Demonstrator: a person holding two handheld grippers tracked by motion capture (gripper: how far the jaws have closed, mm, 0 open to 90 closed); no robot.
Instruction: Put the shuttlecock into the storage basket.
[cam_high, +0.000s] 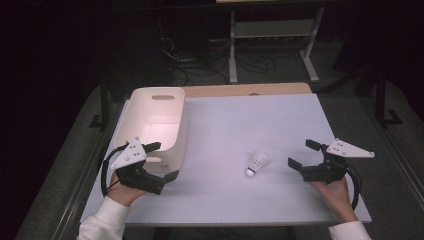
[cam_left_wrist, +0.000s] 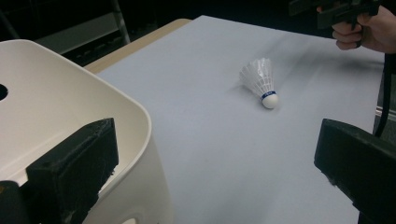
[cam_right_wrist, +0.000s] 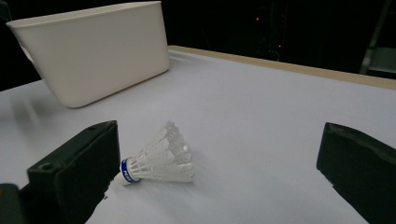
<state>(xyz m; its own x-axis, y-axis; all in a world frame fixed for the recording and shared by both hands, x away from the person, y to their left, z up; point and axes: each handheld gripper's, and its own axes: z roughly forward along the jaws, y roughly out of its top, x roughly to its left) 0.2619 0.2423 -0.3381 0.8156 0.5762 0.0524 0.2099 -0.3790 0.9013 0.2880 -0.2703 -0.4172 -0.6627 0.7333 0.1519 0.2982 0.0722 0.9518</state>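
Lying on its side just right of the white bin (cam_high: 152, 125), the shuttlecock (cam_high: 256, 163) awaits my right gripper (cam_high: 305, 157), jaws spread wide; my left gripper (cam_high: 165, 161) gapes beside the bin.

The shuttlecock (cam_right_wrist: 161, 158) has a skirt of white, thin-ribbed plastic that looks faintly translucent, a smooth white rounded cap and a glossy blue band around it. The bin (cam_high: 155, 125) is cream plastic, smooth with a soft sheen on its walls. The surface (cam_high: 280, 125) wears a matt, pale sheet, paper-like and even, with a strip of light wood along its far edge. The fingers (cam_right_wrist: 74, 172) of the right gripper (cam_high: 305, 153) are black, matt and slightly grainy, like dense foam or rubber.
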